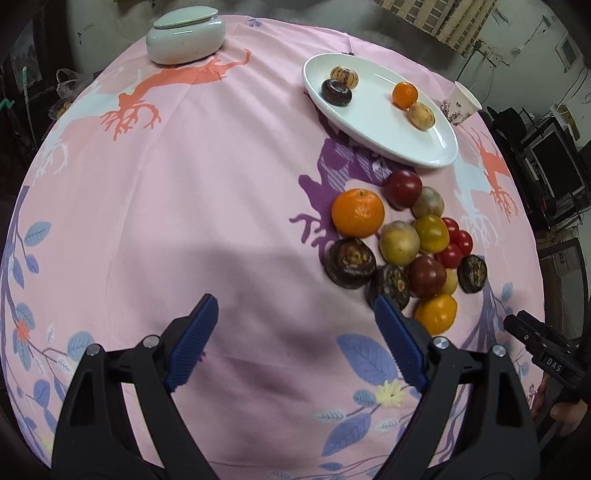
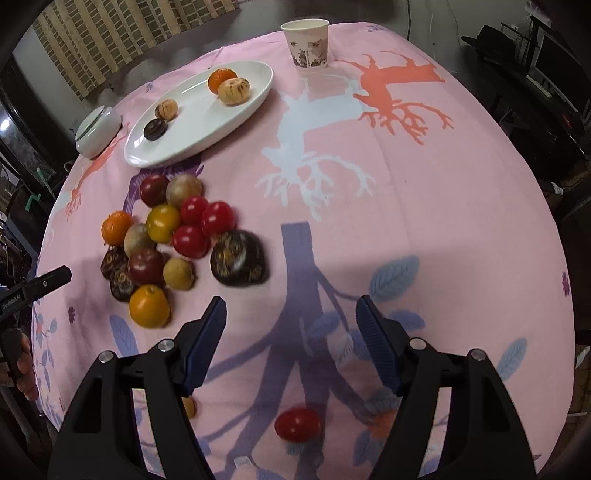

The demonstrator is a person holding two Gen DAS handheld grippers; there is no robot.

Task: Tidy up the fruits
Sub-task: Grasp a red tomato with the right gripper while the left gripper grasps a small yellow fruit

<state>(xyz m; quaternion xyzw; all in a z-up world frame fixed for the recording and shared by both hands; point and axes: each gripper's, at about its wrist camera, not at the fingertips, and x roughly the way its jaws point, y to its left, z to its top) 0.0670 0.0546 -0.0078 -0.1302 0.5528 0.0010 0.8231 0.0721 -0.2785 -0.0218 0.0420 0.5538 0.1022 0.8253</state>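
A pile of several mixed fruits (image 1: 399, 243) lies on the pink cloth: an orange (image 1: 357, 212), red tomatoes, yellow, tan and dark brown ones. Beyond it, a white oval plate (image 1: 369, 122) holds several small fruits. My left gripper (image 1: 295, 301) is open over bare cloth, with its right finger at the pile's near edge. My right gripper (image 2: 291, 301) is open and empty, just right of the pile (image 2: 173, 240) and near a large dark fruit (image 2: 238, 257). A lone red tomato (image 2: 297, 424) lies on the cloth beneath it, behind the fingertips. The plate (image 2: 207, 122) sits far left.
A white lidded jar (image 1: 184, 35) stands at the far left of the table, also in the right wrist view (image 2: 98, 131). A paper cup (image 2: 306, 44) stands behind the plate near the far edge. The round table's edge drops to dark furniture all around.
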